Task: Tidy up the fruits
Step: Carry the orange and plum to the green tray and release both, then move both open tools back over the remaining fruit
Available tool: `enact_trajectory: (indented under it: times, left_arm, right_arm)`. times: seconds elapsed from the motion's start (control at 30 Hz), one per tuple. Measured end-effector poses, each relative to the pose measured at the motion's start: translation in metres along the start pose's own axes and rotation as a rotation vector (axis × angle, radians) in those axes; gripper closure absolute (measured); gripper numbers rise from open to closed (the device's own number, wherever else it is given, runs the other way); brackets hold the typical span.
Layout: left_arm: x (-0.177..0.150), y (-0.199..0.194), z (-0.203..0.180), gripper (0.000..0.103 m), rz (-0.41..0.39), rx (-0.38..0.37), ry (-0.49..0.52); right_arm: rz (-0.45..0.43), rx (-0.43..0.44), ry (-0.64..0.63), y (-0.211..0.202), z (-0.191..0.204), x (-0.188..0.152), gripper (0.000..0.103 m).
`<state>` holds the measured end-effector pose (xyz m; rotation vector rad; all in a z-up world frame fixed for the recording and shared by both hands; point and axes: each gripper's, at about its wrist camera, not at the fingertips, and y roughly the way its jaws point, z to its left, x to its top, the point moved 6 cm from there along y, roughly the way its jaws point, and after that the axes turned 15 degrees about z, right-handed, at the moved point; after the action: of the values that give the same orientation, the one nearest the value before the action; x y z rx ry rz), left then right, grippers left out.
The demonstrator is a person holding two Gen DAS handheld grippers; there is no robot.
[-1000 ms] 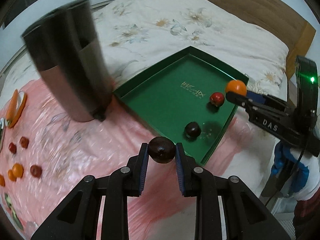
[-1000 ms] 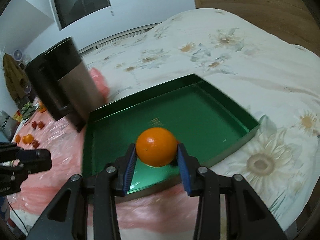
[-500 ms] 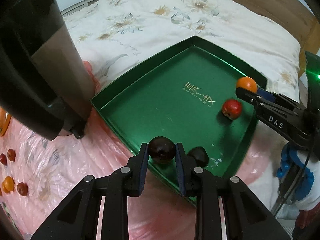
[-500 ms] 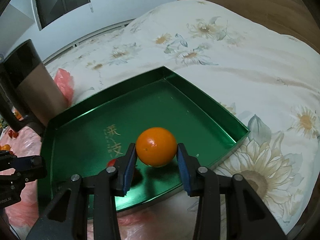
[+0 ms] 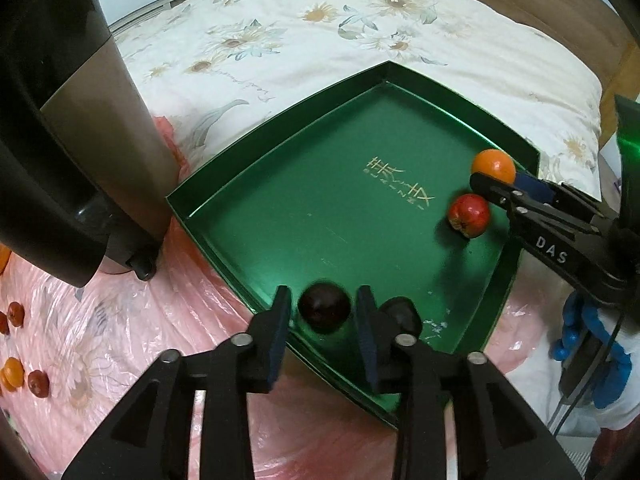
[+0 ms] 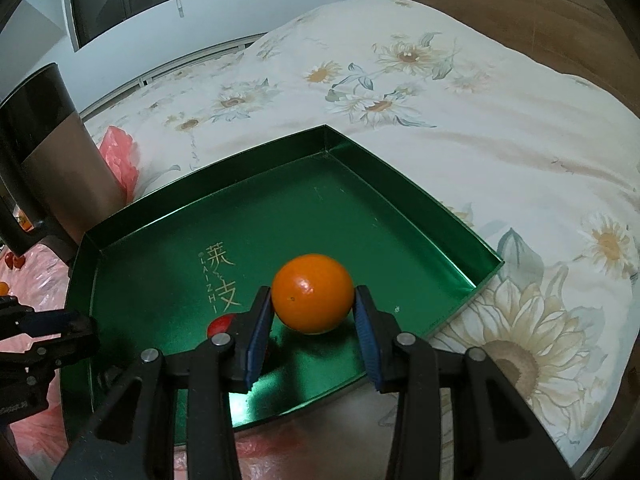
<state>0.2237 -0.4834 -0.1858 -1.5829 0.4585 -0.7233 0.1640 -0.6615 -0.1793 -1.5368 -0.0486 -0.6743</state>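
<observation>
- Right now my left gripper (image 5: 323, 307) points down over the near corner of the green tray (image 5: 280, 152), and its jaws are opening.
- Between its pads sits a dark fruit (image 5: 325, 307), with a small gap showing on each side, so the pads no longer press it.
- Just right of that gripper, partly behind its right finger, a 2nd dark fruit (image 5: 400, 314) lies on the tray floor.
- My right gripper (image 6: 313, 309) is clamped on an orange (image 6: 313, 293); both blue pads touch its sides, and it hangs above the tray's near part.
- Below and left of the orange, a red fruit (image 5: 469, 215) rests on the tray floor, close to the gold lettering (image 5: 398, 184).
- From the left wrist view, the orange shows at the tray's right side, just above the red fruit.
- Outside the tray, small red and orange fruits (image 5: 24, 376) lie on the pink plastic sheet (image 5: 120, 320), well apart from both grippers.
- Beside the tray's left corner stands a tall dark appliance (image 5: 72, 140), on the floral bedcover (image 5: 320, 28).
</observation>
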Motion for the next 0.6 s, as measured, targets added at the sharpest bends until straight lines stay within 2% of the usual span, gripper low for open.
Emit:
enact_trajectory:
  times: [0.1,0.23,0.27,0.3,0.33,0.6]
  left_arm:
    - [-0.001,-0.005,-0.004,0.056,-0.012,0.019,0.006]
    - [-0.002,-0.014,-0.002,0.053,-0.025,0.028,-0.006]
    - [-0.003,-0.016,0.0,0.05,-0.029,0.024,-0.013]
    - [-0.004,-0.021,0.002,0.048,-0.036,0.02,-0.022]
    - [-0.005,-0.024,0.003,0.047,-0.043,0.018,-0.028]
    - [-0.024,-0.059,0.01,0.046,-0.086,-0.027,-0.062]
  right_arm:
    - [0.005,-0.006,0.004,-0.001,0.0,0.0,0.068]
    - [0.009,-0.016,0.014,-0.005,-0.002,-0.001,0.067]
    - [0.008,-0.017,0.016,-0.007,-0.003,-0.001,0.05]
    - [0.001,-0.014,0.019,-0.01,-0.003,-0.002,0.02]
    - [-0.011,-0.015,0.023,-0.014,-0.003,-0.002,0.013]
    - [-0.044,-0.007,0.012,-0.044,0.008,-0.004,0.012]
